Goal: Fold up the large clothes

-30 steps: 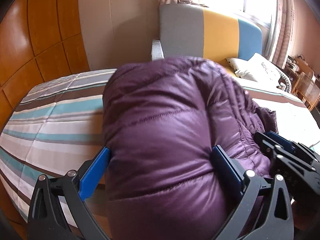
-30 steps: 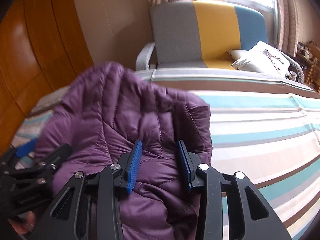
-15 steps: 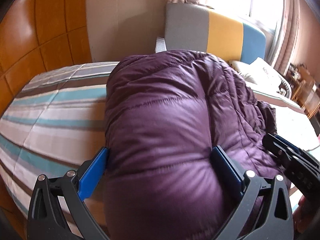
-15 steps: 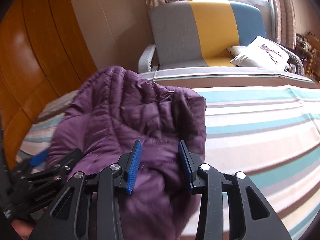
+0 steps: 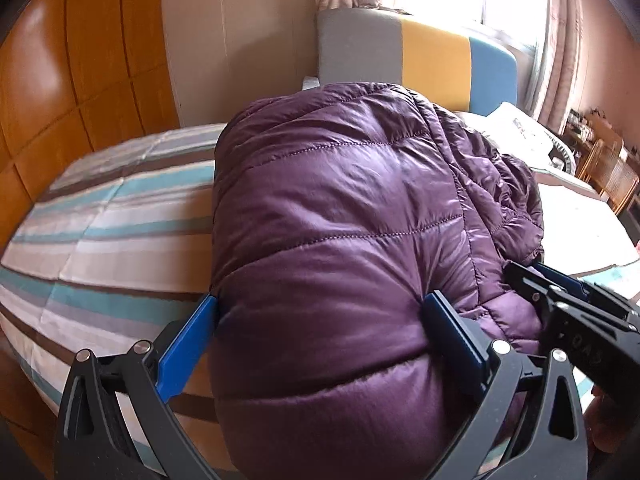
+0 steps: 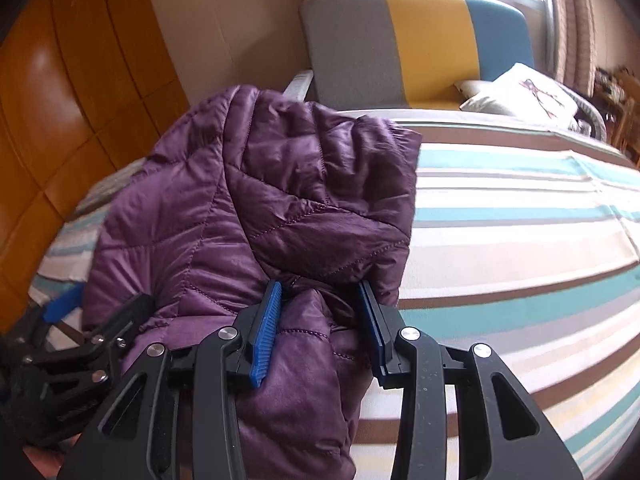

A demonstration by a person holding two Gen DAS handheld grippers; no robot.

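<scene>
A purple quilted puffer jacket is bunched up and held over the striped bed. My left gripper is clamped on a thick puffed fold of it, jaws wide apart around the bulk. My right gripper is shut on another fold of the jacket, with fabric draping over its fingers. The right gripper also shows at the right edge of the left wrist view, and the left gripper shows at the lower left of the right wrist view.
The bed's striped cover spreads to the right. A grey, yellow and blue armchair with a white cushion stands behind the bed. Orange wood panelling lines the left wall. Wooden furniture is at the far right.
Both grippers have carried the jacket a little forward and lower over the bed. The fold in the right gripper has flopped further over its fingers. Both grips stay the same.
</scene>
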